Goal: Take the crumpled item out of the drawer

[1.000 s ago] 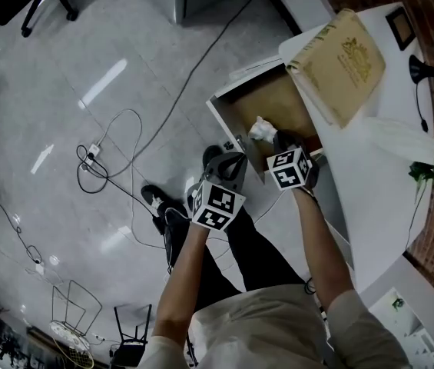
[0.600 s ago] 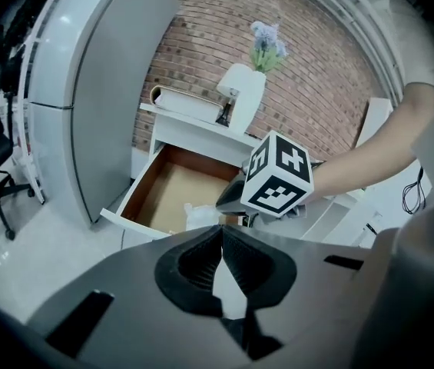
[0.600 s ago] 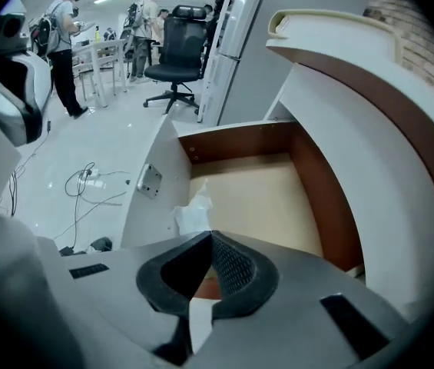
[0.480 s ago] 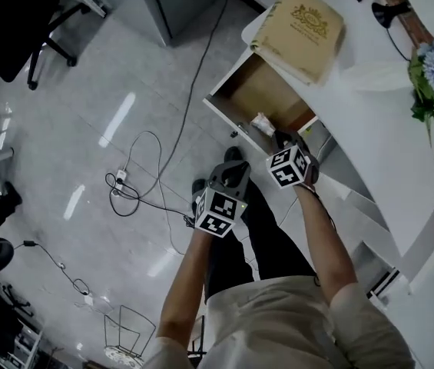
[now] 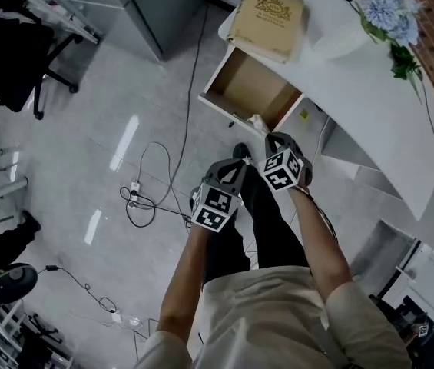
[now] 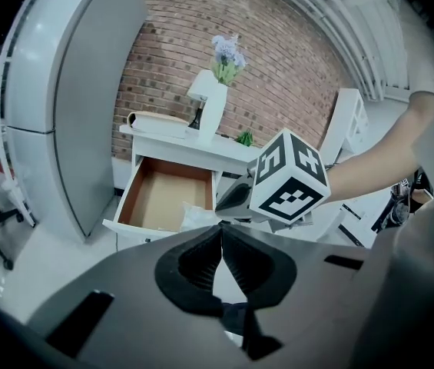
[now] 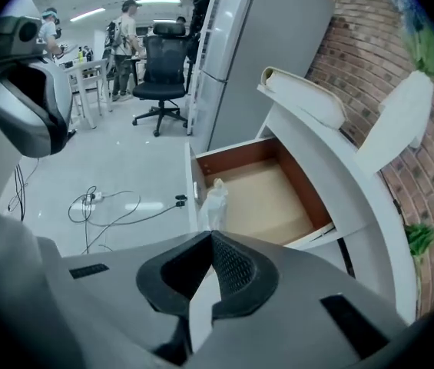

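The crumpled white item (image 5: 257, 121) hangs just over the front edge of the open drawer (image 5: 249, 88), pinched in my right gripper (image 5: 266, 134), which is shut on it. Along the right gripper view, the crumpled item (image 7: 214, 201) sticks out past the closed tips of the right gripper (image 7: 210, 234), with the brown drawer floor (image 7: 270, 194) beyond. My left gripper (image 5: 234, 165) is held beside it over the floor, shut with nothing in it. In the left gripper view the left gripper (image 6: 220, 227) points at the drawer (image 6: 161, 194) and the crumpled item (image 6: 193, 218).
A tan book (image 5: 266, 20) and a vase of flowers (image 5: 385, 2) stand on the white desk (image 5: 370, 91). Cables and a power strip (image 5: 136, 196) lie on the floor at left. An office chair (image 5: 17, 60) and a grey cabinet (image 5: 159, 6) stand further off.
The right gripper has drawn back from inside the drawer to its front edge, carrying the crumpled item. Both grippers and the head have moved away from the desk.
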